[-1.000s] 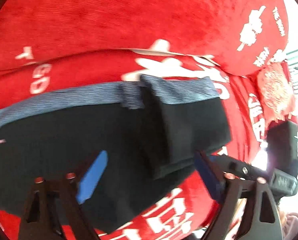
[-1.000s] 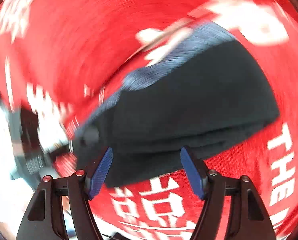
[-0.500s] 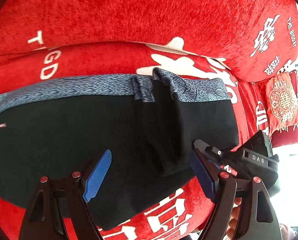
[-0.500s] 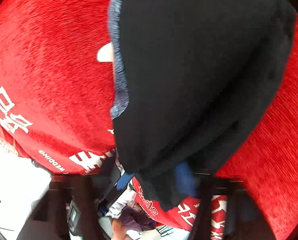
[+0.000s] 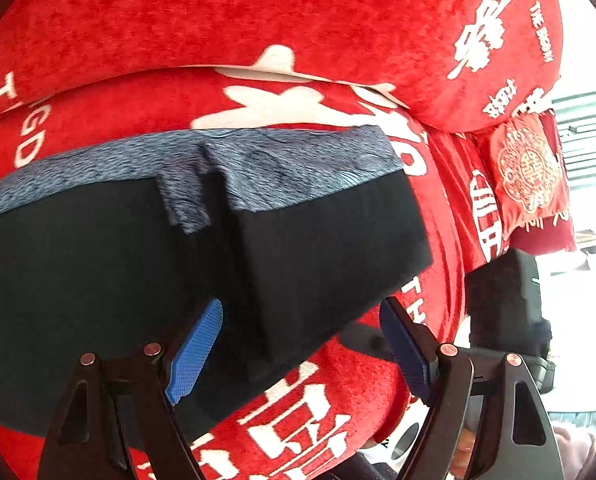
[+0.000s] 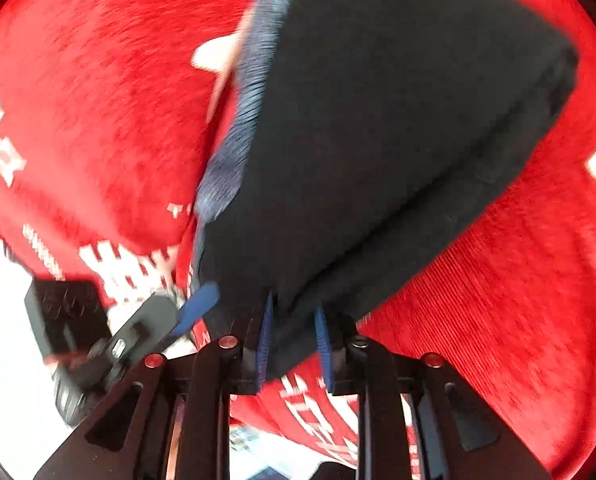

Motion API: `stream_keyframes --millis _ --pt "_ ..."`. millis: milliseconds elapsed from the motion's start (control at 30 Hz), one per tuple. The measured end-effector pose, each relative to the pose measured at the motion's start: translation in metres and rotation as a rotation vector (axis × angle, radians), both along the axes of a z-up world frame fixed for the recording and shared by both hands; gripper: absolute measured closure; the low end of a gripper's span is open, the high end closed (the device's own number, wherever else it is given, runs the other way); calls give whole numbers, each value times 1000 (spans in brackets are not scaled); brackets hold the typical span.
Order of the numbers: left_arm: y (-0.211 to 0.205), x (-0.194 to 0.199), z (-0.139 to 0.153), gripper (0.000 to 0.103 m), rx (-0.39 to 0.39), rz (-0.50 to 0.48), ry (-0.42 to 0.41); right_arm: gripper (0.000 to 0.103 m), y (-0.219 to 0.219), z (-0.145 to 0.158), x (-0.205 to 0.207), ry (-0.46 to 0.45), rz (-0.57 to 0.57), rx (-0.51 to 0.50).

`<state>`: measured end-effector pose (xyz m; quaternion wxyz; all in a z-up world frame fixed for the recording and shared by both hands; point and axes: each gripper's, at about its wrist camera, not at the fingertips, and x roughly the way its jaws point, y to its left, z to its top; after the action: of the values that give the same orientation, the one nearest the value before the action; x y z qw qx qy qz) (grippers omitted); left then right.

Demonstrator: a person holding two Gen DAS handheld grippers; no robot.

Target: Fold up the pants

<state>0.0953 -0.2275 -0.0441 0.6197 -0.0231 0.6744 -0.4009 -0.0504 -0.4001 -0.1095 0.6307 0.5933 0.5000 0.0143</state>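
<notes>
Red velvet sofa cover [image 5: 282, 20] with white lettering fills pretty much everything, plus a little red embroidered cushion [image 5: 527, 168] off at the right edge of the left wrist view. Black pants [image 5: 98, 280] with a grey-blue waistband [image 5: 290, 164] lie spread across the seat, and one end is doubled over so there's a thick folded flap on top.

Left tool [image 5: 301, 348] hangs over the near edge of that flap with its blue pads well apart, nothing pinched, not touching the cloth as far as I can see. Compared with a second ago it sits in about the same spot, jaws a touch narrower.

Right tool [image 6: 294, 344] is the big change. A second ago its pads were wide apart in front of the pants with nothing in them; now they're close together with a bunched corner of the black fabric [image 6: 397, 140] clamped between them. The jaws have just eased back open slightly, but the cloth is still gripped. The folded end also looks flatter and squarer than half a second ago. Right view is fairly blurred.
</notes>
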Motion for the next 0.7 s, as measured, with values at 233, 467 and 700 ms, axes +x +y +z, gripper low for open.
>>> stream_keyframes --millis 233,467,700 --pt "-18 -3 -3 29 -3 -31 13 77 -25 30 -30 -37 28 -70" --pt "-16 -3 -15 29 24 -18 39 77 -40 27 -56 -35 8 -72" --pt "-44 -7 -11 97 94 -53 -32 77 -45 40 -48 -46 20 -124"
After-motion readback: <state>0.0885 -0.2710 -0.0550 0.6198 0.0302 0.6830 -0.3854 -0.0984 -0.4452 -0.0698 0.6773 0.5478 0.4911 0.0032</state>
